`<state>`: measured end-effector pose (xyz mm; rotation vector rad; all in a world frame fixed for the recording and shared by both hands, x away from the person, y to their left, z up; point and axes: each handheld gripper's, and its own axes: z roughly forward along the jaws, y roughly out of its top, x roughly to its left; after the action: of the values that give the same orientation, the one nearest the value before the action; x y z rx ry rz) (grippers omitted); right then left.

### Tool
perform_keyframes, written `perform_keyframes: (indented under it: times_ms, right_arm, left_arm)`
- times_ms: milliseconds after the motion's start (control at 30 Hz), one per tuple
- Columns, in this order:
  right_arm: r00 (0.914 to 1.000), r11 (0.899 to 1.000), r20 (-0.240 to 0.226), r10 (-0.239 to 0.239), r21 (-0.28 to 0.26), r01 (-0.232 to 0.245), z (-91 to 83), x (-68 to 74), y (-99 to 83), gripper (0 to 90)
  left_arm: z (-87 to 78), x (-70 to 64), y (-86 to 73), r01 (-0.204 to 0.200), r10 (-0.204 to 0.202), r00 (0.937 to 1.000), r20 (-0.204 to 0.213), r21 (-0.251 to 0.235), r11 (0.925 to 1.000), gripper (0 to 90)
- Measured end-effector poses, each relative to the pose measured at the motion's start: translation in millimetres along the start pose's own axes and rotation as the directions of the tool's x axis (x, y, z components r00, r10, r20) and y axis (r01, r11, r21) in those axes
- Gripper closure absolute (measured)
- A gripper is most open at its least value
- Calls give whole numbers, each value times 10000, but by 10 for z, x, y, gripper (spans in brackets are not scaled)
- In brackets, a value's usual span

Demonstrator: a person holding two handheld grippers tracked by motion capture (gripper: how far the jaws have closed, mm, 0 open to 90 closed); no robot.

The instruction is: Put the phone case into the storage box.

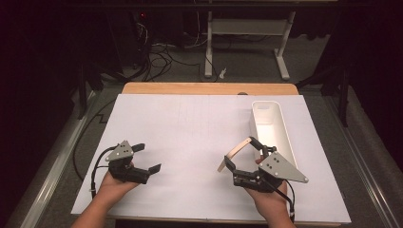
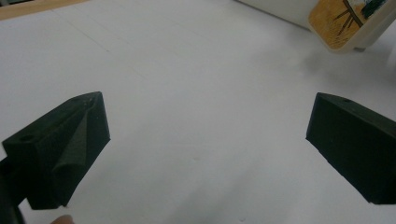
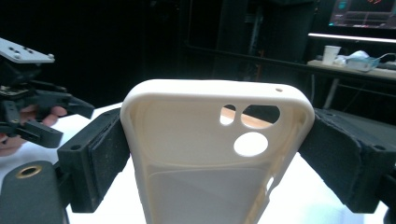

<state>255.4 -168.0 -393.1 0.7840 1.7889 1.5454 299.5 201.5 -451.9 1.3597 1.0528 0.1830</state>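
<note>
Transport was the step in hand: right gripper [image 1: 243, 159] had its jaws clamped on the phone case [image 3: 215, 154], raised beside the white bin [image 1: 280, 137], left gripper [image 1: 145, 157] idle with jaws apart; release over the bin probably came next.

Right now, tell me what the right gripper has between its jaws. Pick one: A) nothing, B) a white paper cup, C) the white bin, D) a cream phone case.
D: in the right gripper view the right gripper has its jaws pressed on both sides of a cream phone case with camera cut-outs; the white bin sits apart on the table.
</note>
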Motion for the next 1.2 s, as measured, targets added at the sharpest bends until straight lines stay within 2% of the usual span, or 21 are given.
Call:
perform_keyframes:
  times_ms: [233, 667, 933, 1200]
  right_arm:
    - [9995, 9998, 242, -207, 38, 206, -8, 2, 8, 116]
    - [9995, 9995, 314, -39, -314, 49, -75, -31, 89, 116]
    - [9989, 9973, 469, 72, -735, -38, -160, -71, 177, 116]
    - [9981, 9959, 593, 150, -899, -96, -211, -101, 217, 116]
  left_arm:
    - [-5, 2, 9, 24, -24, 10000, -29, -66, 10000, 5]
    - [-1, -2, 2, -32, 32, 10000, 15, -43, 10000, 5]
    - [-11, 1, 16, 11, -11, 10000, 23, -217, 9998, 5]
    - [-3, -7, 1, -35, 36, 9999, 93, -86, 10000, 5]
